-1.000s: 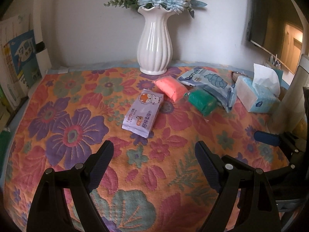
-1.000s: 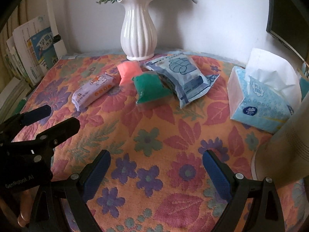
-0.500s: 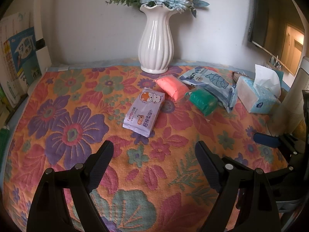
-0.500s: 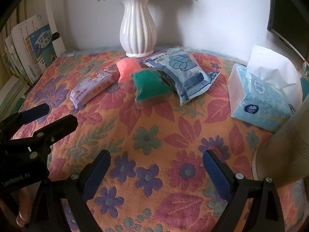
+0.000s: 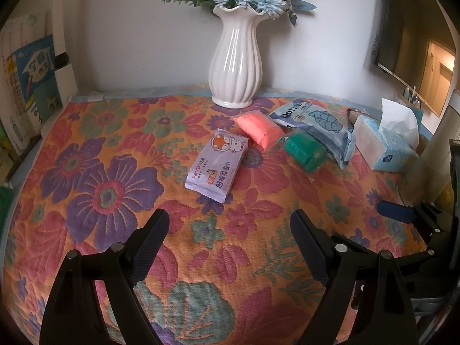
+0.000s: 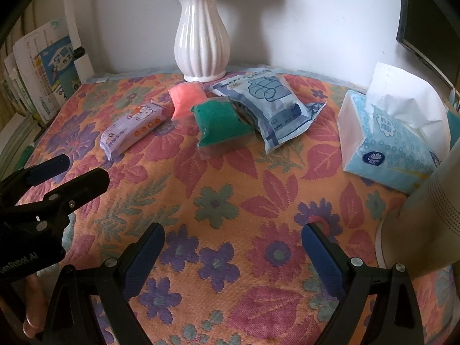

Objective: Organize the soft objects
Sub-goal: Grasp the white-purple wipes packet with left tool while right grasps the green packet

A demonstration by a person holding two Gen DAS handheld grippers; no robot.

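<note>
Quilted floral cloth [image 5: 115, 172], ribbed white vase [image 5: 235, 57], crinkly soft packs, both tools wide, empty.

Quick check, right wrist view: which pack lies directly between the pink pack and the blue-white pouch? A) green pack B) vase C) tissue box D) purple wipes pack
A: the green pack lies between the pink pack on its left and the blue-white pouch on its right, while the purple wipes pack lies further left, apart from them.

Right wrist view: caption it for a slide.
Open right gripper hovers over floral cloth; green pouch and tissue box lie ahead.
</note>
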